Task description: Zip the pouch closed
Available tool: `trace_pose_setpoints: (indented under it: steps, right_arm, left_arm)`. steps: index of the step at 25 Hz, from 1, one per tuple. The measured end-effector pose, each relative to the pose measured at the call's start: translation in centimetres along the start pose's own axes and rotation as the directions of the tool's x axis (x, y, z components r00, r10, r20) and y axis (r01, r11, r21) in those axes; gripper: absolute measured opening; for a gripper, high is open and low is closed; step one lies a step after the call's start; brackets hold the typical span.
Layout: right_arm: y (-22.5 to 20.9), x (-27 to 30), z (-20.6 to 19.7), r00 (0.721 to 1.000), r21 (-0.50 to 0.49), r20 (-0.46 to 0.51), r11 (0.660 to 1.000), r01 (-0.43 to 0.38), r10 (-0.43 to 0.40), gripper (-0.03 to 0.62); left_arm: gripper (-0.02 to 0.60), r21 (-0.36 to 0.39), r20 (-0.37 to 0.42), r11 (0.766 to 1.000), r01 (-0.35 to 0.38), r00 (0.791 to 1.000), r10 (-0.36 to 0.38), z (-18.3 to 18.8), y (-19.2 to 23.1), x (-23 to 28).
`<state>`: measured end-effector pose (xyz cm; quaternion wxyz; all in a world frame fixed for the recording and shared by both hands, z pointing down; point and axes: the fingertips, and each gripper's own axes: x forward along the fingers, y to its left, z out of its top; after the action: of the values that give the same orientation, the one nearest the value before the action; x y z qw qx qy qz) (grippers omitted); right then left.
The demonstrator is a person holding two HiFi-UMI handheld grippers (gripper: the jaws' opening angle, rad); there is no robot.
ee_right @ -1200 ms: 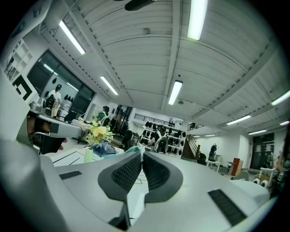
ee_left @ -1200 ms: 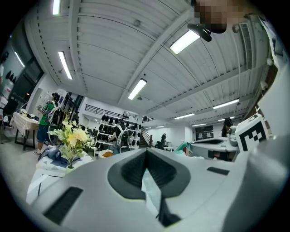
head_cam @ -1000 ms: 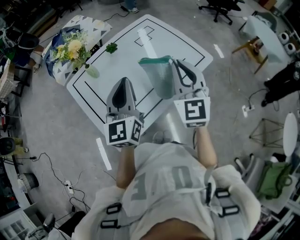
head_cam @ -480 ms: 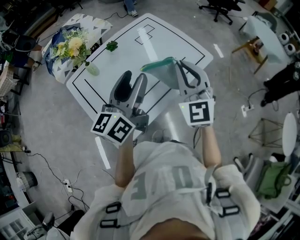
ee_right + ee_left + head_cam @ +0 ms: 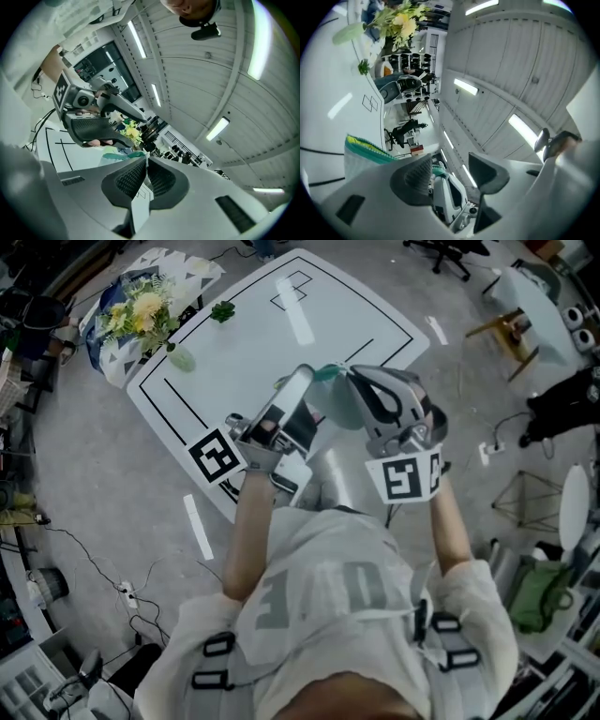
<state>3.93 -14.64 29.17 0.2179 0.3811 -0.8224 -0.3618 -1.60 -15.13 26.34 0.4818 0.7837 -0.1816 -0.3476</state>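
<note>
The pale mesh pouch [image 5: 330,407] with a green zip edge hangs in the air over the table's near corner. My right gripper [image 5: 350,381] is shut on the pouch's end; in the right gripper view a white strip of it [image 5: 140,199] sits pinched between the pads and the green zip [image 5: 121,156] runs off to the left. My left gripper [image 5: 307,395], rolled onto its side, is close beside the pouch. Its jaws have just been opening and stand wide with nothing between them [image 5: 450,164]. In that view the pouch [image 5: 358,157] lies left of the jaws.
Below is a white table [image 5: 244,343] with black lines. A bunch of flowers [image 5: 136,310] on a patterned cloth sits at its far left, a small green sprig [image 5: 222,310] and a pale green object [image 5: 183,359] nearby. Chairs and cables lie on the grey floor around.
The left gripper has gone from shut to wide open, rolled onto its side and moved right and forward to the pouch. The right gripper rolled, tipping the pouch from upright to nearly flat.
</note>
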Motion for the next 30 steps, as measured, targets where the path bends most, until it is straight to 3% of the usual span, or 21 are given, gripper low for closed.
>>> trace_pose_setpoints:
  steps: [4, 12, 13, 15, 23, 30]
  right_arm:
    - [0.9, -0.6, 1.1, 1.0, -0.065, 0.029, 0.998, -0.006, 0.008, 0.018]
    - [1.5, -0.8, 1.0, 0.998, -0.136, 0.05, 0.99, -0.031, 0.038, 0.018]
    - [1.4, -0.7, 1.2, 0.998, -0.148, 0.052, 0.988, -0.035, 0.043, 0.018]
    - [1.3, -0.6, 1.3, 0.997, -0.157, 0.056, 0.987, -0.037, 0.046, 0.018]
    - [1.2, -0.4, 0.8, 0.998, -0.155, 0.048, 0.988, -0.023, 0.03, 0.018]
    - [1.1, -0.3, 0.8, 0.999, -0.197, 0.047, 0.98, -0.018, 0.028, 0.018]
  left_arm:
    - [0.238, -0.157, 0.0, 0.986, 0.052, 0.999, -0.053, -0.4, 0.1, 0.5]
    - [0.233, -0.341, -0.036, 0.937, 0.078, 0.995, -0.096, -1.2, 0.6, 0.6]
    - [0.214, -0.351, -0.042, 0.934, 0.071, 0.995, -0.091, -1.3, 0.8, 0.6]
    - [0.119, -0.361, -0.05, 0.931, 0.052, 0.996, -0.075, -1.5, 1.3, 0.7]
    - [0.106, -0.385, -0.062, 0.921, 0.057, 0.994, -0.087, -1.7, 1.6, 1.0]
    - [0.067, -0.373, -0.079, 0.927, 0.046, 0.994, -0.082, -2.0, 1.9, 1.2]
